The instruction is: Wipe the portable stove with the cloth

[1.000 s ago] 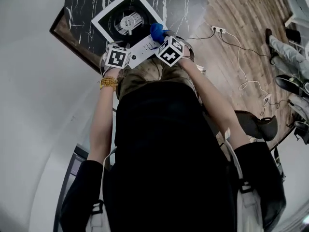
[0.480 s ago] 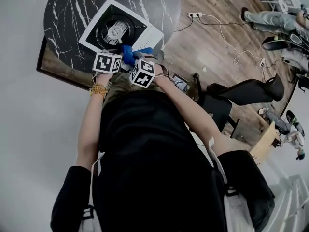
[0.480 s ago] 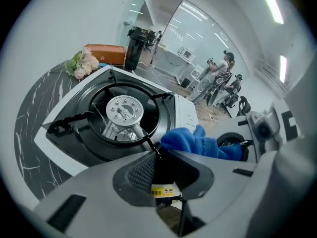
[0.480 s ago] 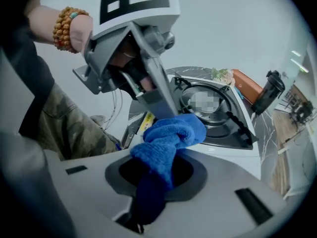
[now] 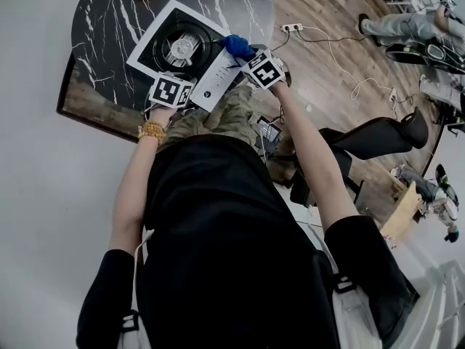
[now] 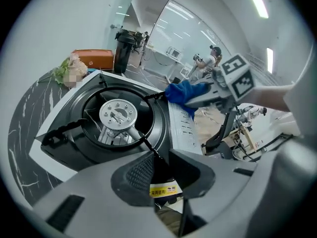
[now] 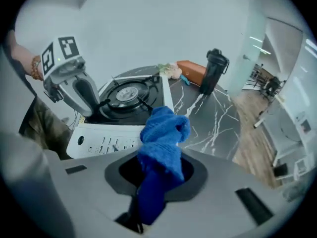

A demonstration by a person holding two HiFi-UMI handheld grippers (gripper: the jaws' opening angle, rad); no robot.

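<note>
Blue cloth [image 7: 163,143], bunched into a wad, is clamped between the jaws of the right gripper [image 5: 251,58]. It is held at the right corner of the portable stove [image 5: 218,75], near the top centre of the head view; whether it touches the casing cannot be told. The wiping step is judged to be in hand. Next, the wad would need to be pressed onto the white panel and drawn across it. The stove is a white square casing with a black burner well, a silver burner head and black pan supports; no spill is visible. The left gripper [image 6: 159,175] is set at the stove's near edge. Its jaws, slightly apart, have just been opening, and only the stove's edge is seen between them, ungripped. A black marble table [image 5: 116,20] lies beneath.
</note>
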